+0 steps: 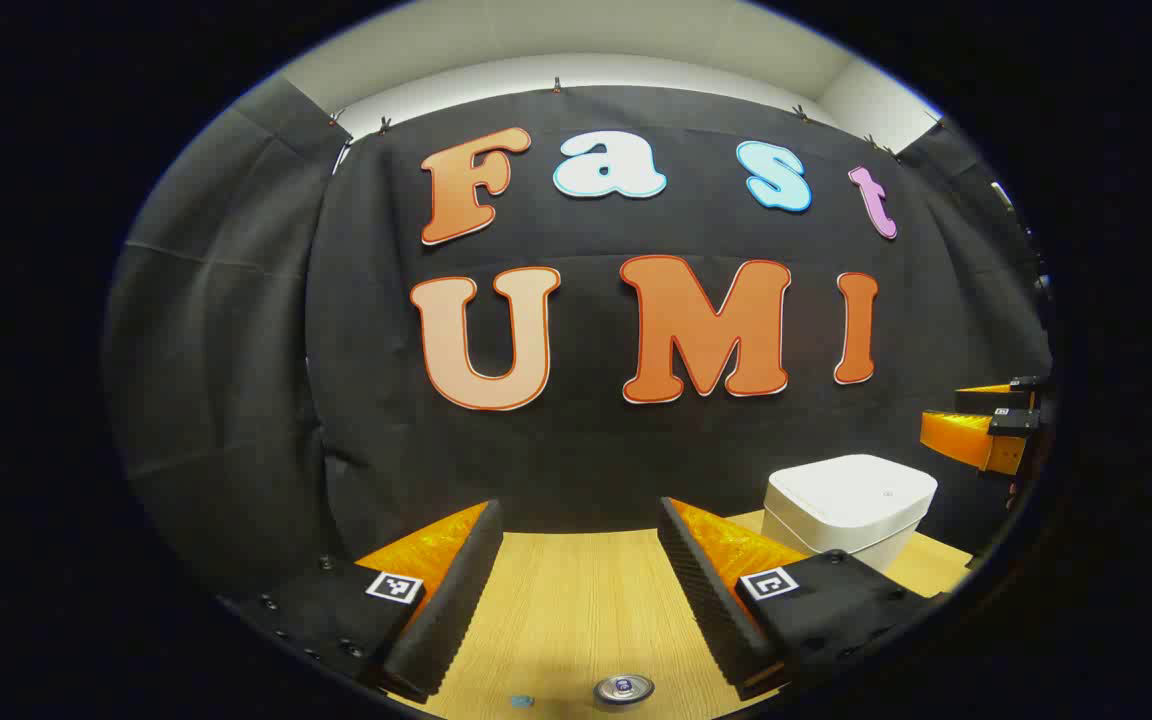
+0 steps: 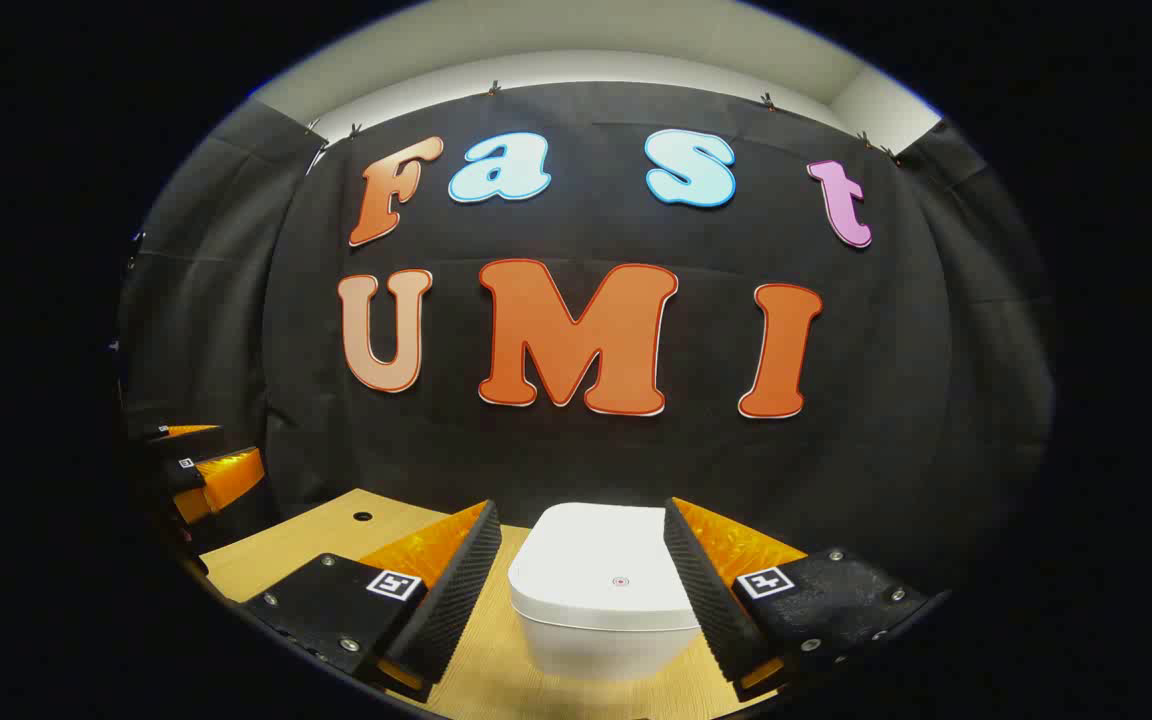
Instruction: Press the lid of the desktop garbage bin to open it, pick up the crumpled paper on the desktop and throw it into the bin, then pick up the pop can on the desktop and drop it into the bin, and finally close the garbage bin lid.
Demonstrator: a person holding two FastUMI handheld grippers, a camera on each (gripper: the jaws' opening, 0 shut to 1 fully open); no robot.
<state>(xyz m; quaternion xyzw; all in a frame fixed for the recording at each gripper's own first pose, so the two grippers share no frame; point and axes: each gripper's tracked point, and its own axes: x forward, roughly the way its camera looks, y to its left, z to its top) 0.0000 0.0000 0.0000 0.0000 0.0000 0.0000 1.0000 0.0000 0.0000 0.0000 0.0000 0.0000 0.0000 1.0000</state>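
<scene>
The wooden desktop (image 2: 316,545) carries the white garbage bin (image 2: 606,600), whose lid is down and flat, so the step in hand looks to be the opening press. In the right gripper view the bin sits at six o'clock, framed between the spread, empty fingers of the right gripper (image 2: 576,600), which is raised above it. A good press would likely come straight down on the small dot (image 2: 620,581) marked on the lid, with one fingertip or the fingers drawn together, then lift off so the lid can spring.

The left gripper view puts the bin (image 1: 851,505) at four o'clock, the right gripper (image 1: 981,430) at three o'clock above it, and, unlike the other view, the pop can's top (image 1: 623,688) at six o'clock, just under the left gripper (image 1: 576,600), also parted and empty. The right gripper view instead gives the left gripper (image 2: 206,470) at nine o'clock.
</scene>
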